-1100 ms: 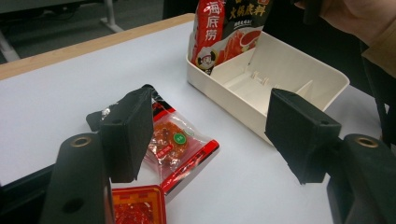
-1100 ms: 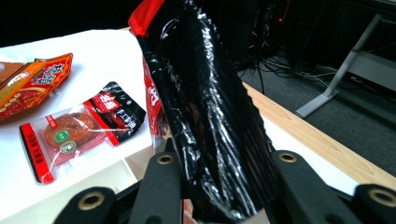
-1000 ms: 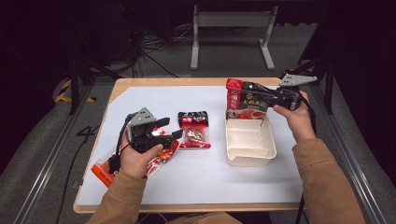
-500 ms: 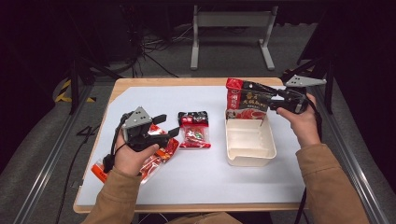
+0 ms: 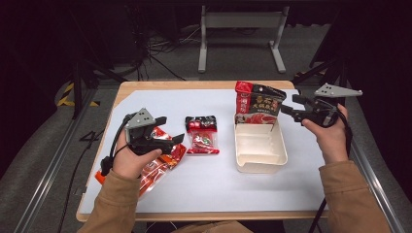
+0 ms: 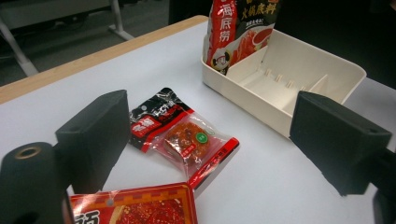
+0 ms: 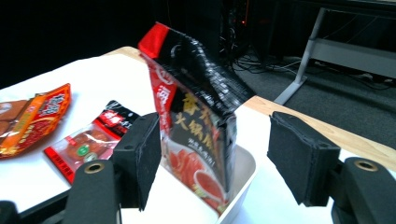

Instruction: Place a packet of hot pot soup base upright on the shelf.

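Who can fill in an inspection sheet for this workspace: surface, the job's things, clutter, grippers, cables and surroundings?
Surface: white sheet on a wooden table.
Job's things: black-and-red pouch standing in the cream tray; small red packet and orange packet lying flat.
Clutter: nothing seen.
Grippers: left gripper open over the orange packet; right gripper open beside the pouch, jaws just opened, pads off it.
Cables: black cable trailing from the left gripper.
Surroundings: dark floor, metal stand, floor cables.

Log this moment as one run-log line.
right gripper: jaws just opened, off black-red pouch | pouch: upright in cream tray far end | left gripper: jaws just opened, above orange-red pouch | small red packet: flat on table
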`<move>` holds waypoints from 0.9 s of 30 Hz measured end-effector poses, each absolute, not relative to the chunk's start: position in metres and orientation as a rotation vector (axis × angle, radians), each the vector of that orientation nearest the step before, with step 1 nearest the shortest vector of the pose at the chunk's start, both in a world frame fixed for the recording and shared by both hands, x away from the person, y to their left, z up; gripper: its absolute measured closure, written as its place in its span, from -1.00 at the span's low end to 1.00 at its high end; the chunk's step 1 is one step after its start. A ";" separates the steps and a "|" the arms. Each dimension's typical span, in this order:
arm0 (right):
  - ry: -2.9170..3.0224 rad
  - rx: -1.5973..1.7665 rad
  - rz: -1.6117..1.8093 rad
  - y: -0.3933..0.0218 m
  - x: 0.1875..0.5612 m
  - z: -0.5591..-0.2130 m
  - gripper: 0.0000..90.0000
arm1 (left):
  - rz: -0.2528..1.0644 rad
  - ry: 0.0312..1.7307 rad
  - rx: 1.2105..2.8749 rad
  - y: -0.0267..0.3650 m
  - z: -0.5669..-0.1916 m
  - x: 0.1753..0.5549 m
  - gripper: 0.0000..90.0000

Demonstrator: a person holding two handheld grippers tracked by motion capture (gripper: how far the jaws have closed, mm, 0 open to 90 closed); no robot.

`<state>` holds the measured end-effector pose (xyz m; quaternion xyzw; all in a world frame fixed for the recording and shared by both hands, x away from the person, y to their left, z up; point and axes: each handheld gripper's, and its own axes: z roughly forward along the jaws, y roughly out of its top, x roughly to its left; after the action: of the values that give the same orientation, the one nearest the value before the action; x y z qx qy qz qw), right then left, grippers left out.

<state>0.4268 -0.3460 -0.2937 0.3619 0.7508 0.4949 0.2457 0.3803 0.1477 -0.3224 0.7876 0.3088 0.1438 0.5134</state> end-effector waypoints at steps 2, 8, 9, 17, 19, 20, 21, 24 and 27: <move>2.048 0.985 1.356 -0.346 0.421 -0.293 -0.23 | 0.325 0.741 1.890 0.148 -0.323 0.381 -0.76; 2.069 0.969 1.382 -0.345 0.404 -0.291 -0.24 | 0.314 0.745 1.918 0.153 -0.322 0.383 -0.84; 2.069 0.964 1.384 -0.345 0.401 -0.292 -0.23 | 0.319 0.743 1.921 0.153 -0.322 0.383 -0.84; 2.123 0.922 1.398 -0.335 0.389 -0.297 -0.20 | 0.325 0.701 1.942 0.156 -0.320 0.382 -0.75; 2.145 0.898 1.390 -0.332 0.388 -0.298 -0.20 | 0.323 0.699 1.945 0.157 -0.320 0.382 -0.74; 2.150 0.891 1.393 -0.331 0.387 -0.298 -0.21 | 0.322 0.706 1.946 0.158 -0.320 0.382 -0.74; 2.154 0.881 1.399 -0.330 0.387 -0.298 -0.21 | 0.329 0.706 1.944 0.160 -0.320 0.383 -0.74; 2.168 0.867 1.412 -0.328 0.386 -0.298 -0.21 | 0.335 0.715 1.933 0.164 -0.319 0.385 -0.73; 2.176 0.868 1.420 -0.327 0.386 -0.298 -0.20 | 0.339 0.719 1.921 0.167 -0.319 0.387 -0.73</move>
<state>0.3859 -0.3274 -0.2977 0.3103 0.7784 0.5080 0.1995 0.3869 0.1671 -0.3194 0.7967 0.2982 0.1407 0.5065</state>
